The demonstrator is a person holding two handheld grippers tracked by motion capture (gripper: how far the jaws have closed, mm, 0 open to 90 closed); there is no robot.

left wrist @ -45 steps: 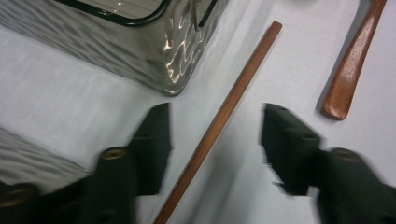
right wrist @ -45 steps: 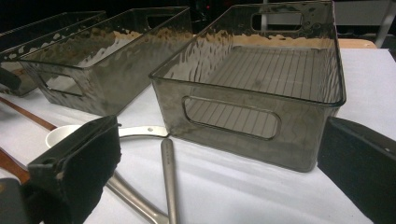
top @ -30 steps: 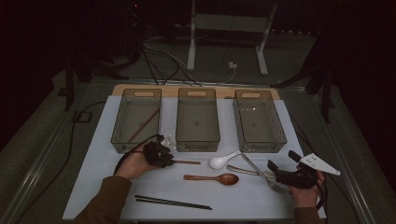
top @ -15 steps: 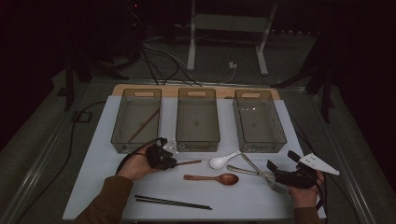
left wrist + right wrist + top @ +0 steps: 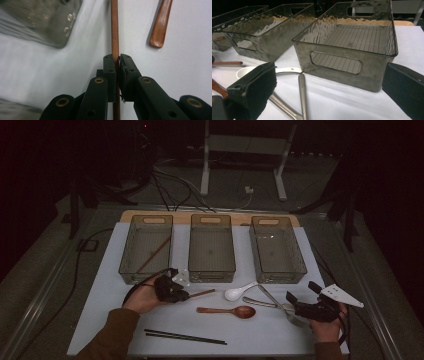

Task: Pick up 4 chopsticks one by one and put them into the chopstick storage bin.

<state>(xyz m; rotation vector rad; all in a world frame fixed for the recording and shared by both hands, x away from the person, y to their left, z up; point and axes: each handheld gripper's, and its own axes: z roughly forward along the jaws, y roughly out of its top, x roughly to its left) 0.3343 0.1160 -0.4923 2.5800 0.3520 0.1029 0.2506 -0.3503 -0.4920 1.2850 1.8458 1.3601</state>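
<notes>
My left gripper (image 5: 184,294) (image 5: 118,60) is shut on a brown wooden chopstick (image 5: 204,293) (image 5: 115,35) that lies on the white mat just in front of the left and middle bins. The stick runs straight between the pressed pads. A second brown chopstick (image 5: 152,255) lies slanted inside the left bin (image 5: 131,270). My right gripper (image 5: 301,293) (image 5: 329,92) rests at the mat's front right with its jaws wide open and nothing between them, facing the right bin (image 5: 301,269) (image 5: 337,63). Metal utensils (image 5: 267,301) (image 5: 302,95) lie just before it.
The middle bin (image 5: 212,275) has nothing in it. A white spoon (image 5: 239,292) (image 5: 245,71), a wooden spoon (image 5: 227,310) (image 5: 160,25) and a pair of black chopsticks (image 5: 185,336) lie on the mat. Cables and a stand's legs are beyond the table.
My left hand has shifted slightly at the brown chopstick, which now slants a little. The right hand has kept still.
</notes>
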